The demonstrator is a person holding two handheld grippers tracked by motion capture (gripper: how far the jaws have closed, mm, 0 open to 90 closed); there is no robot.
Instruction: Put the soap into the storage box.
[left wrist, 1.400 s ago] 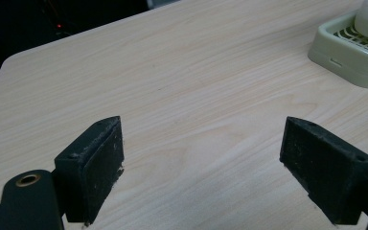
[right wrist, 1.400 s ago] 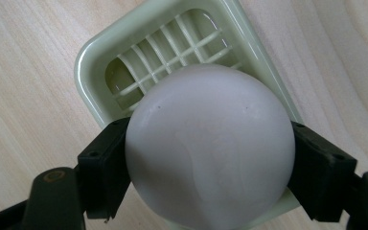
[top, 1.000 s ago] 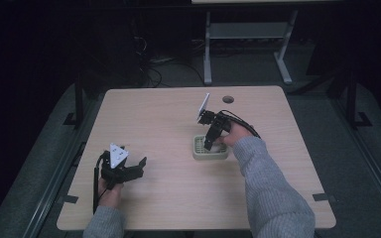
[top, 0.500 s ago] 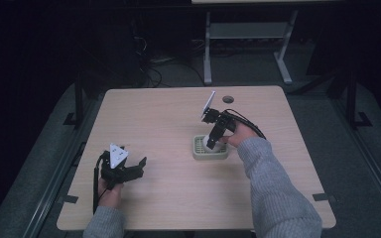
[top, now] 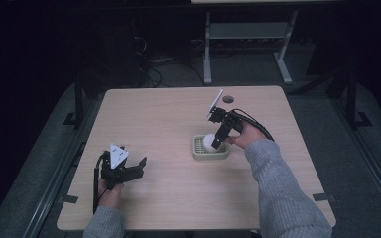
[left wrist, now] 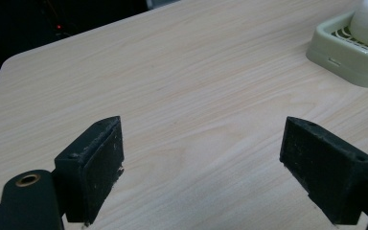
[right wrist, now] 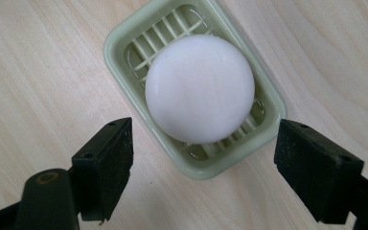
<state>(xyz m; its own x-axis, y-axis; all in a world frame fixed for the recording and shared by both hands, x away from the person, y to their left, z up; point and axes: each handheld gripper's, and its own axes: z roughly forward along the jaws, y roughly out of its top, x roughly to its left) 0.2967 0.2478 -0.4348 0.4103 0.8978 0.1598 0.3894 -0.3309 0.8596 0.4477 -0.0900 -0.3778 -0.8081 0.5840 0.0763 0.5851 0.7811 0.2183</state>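
On the pale wood-grain tabletop (top: 178, 114), right of frame centre, I have the right tongs (top: 219, 144) spread wide above the pale green slatted plastic soap dish (right wrist: 124, 43), where the round white soap bar (right wrist: 200, 88) lies. I judge this the reach; next I lower and close. My left tongs (top: 135, 167) rest spread, lower left.

White soap (right wrist: 200, 88) in dish (right wrist: 120, 40)
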